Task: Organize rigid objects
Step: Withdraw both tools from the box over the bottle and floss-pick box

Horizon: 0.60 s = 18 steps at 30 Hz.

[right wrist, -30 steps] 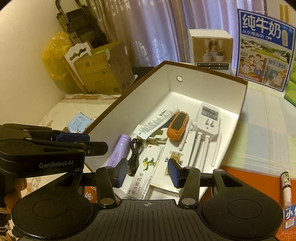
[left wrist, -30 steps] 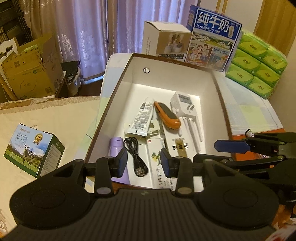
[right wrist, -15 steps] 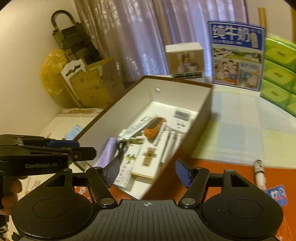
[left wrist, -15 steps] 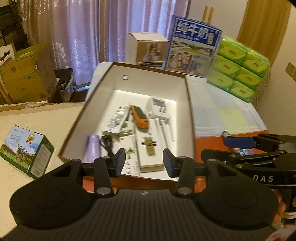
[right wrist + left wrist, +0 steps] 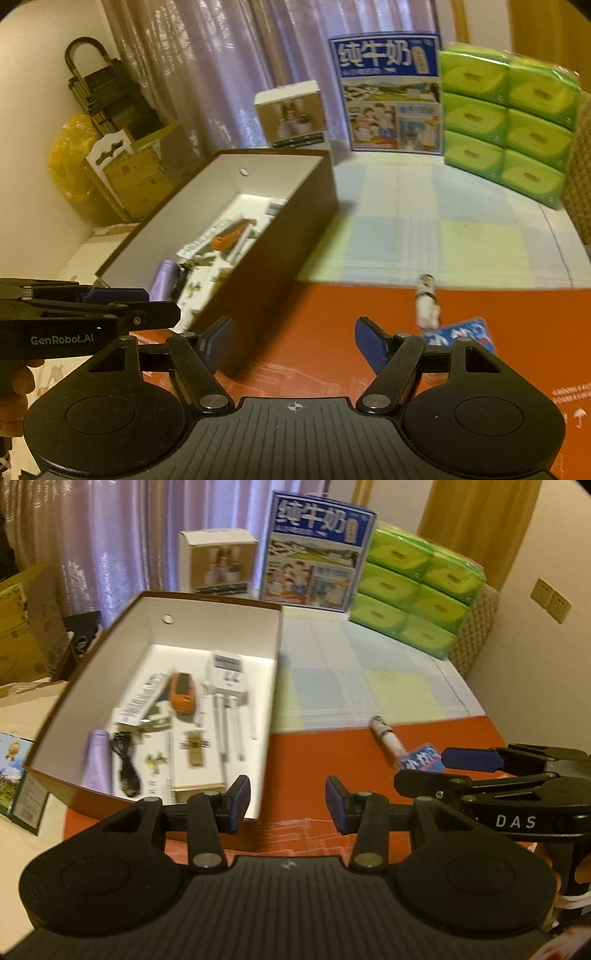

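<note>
We see the surface point(image 5: 325, 760), orange up front and checkered behind, bearing an open box point(image 5: 273, 686), a pen point(image 5: 386, 734), a blue card point(image 5: 421, 760), milk carton point(image 5: 317, 550) and green tissue packs point(image 5: 413, 590).

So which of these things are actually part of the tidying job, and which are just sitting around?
Part of the job:
- open box holding sorted items
- orange gadget inside it
- white device inside it
- purple cylinder inside it
- white tube lying loose on the orange mat
- left gripper, right gripper, both open and empty

Just lying about:
- milk carton
- green tissue packs
- small cardboard box
</note>
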Available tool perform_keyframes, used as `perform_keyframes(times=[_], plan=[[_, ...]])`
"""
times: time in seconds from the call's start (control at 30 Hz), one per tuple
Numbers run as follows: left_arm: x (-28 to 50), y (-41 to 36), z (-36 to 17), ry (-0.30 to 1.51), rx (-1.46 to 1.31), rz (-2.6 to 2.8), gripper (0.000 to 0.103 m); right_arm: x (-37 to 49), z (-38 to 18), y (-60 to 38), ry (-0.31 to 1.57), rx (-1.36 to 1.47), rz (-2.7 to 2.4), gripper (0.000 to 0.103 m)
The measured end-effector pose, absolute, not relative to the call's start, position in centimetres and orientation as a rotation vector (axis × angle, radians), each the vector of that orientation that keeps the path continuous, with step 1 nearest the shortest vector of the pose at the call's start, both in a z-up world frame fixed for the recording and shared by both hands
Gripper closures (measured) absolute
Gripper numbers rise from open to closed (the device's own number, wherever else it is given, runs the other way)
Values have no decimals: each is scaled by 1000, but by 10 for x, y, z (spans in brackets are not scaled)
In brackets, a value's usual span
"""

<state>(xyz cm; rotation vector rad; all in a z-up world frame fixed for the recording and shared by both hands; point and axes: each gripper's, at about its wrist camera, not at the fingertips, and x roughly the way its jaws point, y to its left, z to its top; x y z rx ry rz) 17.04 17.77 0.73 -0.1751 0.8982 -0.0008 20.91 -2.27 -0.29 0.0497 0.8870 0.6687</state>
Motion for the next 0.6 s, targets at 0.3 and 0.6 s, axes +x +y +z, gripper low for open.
perform_keyframes(times=[0.3,0.6], plan=[[182,133,-5,940,-161,-38,63,211,-18,-73,930,52,607,33],[201,96,-23,987,-140,-80,63,218,-32,-109,973,53,552,32]])
